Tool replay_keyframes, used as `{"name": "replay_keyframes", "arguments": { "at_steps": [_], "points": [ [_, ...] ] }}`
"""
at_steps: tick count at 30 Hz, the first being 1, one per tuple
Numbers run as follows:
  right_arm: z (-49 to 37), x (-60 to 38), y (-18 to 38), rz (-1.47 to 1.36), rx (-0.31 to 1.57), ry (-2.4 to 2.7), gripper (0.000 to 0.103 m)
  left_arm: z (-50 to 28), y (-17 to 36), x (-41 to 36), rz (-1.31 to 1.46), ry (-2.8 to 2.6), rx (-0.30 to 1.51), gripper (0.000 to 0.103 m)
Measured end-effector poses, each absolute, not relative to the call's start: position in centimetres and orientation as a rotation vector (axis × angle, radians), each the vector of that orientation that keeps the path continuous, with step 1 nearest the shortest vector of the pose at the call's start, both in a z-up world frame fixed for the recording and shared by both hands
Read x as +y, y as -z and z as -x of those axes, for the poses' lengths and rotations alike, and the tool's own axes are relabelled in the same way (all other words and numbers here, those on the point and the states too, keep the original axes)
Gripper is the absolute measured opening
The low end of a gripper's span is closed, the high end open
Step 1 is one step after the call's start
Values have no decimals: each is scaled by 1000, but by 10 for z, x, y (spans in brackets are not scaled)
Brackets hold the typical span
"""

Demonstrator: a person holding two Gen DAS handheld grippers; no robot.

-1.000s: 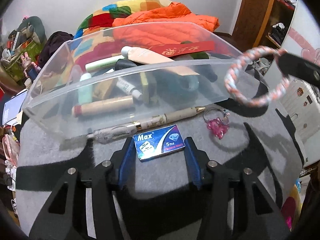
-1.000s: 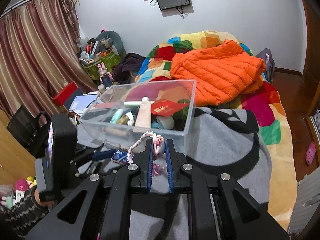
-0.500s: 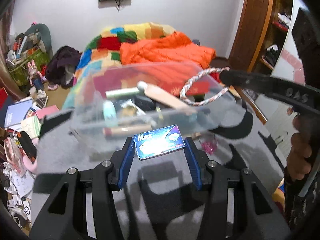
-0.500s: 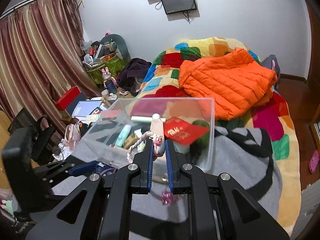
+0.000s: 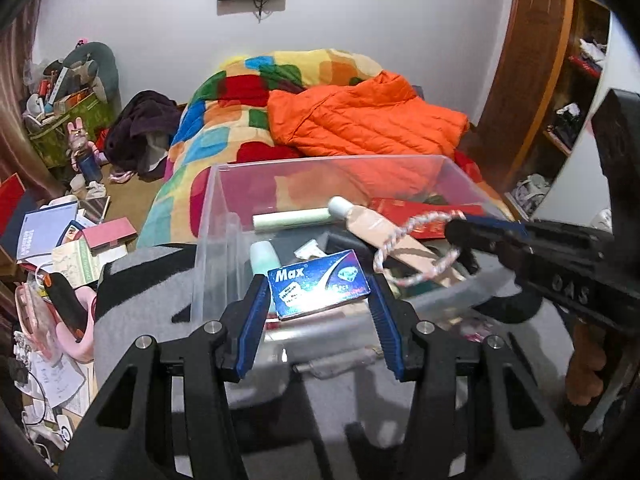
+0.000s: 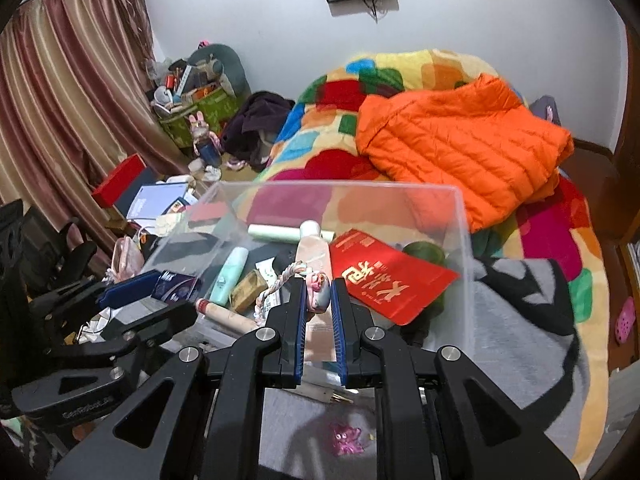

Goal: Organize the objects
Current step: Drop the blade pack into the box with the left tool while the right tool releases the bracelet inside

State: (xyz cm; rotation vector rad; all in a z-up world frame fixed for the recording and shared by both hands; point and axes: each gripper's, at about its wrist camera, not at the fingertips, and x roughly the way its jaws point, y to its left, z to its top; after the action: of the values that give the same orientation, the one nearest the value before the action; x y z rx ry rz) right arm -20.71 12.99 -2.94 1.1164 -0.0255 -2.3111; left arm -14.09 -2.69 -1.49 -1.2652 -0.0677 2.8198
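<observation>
My left gripper [image 5: 318,300] is shut on a blue "Max" blade box [image 5: 318,283] and holds it over the near rim of the clear plastic bin [image 5: 218,200]. My right gripper [image 6: 318,298] is shut on a pink-and-white rope bracelet [image 6: 276,286] with a pink charm and holds it above the bin's [image 6: 464,216] inside. The bracelet [image 5: 416,250] and right gripper [image 5: 476,232] show at the right of the left wrist view. The bin holds tubes, a red envelope [image 6: 384,280] and other small items.
A pink octopus keyring [image 6: 346,438] and a pen lie on the grey-and-black blanket [image 6: 516,320] in front of the bin. An orange jacket [image 6: 460,140] lies on the coloured quilt behind. Cluttered floor at the left.
Both grippers have risen from the blanket and moved forward over the bin. The blade box has been lifted off the blanket. The bracelet has gone from beside the bin to above its contents.
</observation>
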Motion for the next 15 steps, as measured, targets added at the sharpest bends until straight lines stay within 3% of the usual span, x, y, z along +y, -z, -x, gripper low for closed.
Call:
{"name": "replay_keyframes", "arguments": {
  "at_steps": [8, 12, 15],
  "points": [
    [205, 123, 39, -1153, 46, 2285, 13, 147, 17, -23, 1260, -2796, -67, 50],
    [198, 128, 34, -1132, 46, 2288, 27, 143, 13, -21, 1253, -2792, -56, 51],
    [191, 132, 27, -1107, 56, 2299, 30, 136, 9, -21, 1240, -2783, -61, 51]
  ]
}}
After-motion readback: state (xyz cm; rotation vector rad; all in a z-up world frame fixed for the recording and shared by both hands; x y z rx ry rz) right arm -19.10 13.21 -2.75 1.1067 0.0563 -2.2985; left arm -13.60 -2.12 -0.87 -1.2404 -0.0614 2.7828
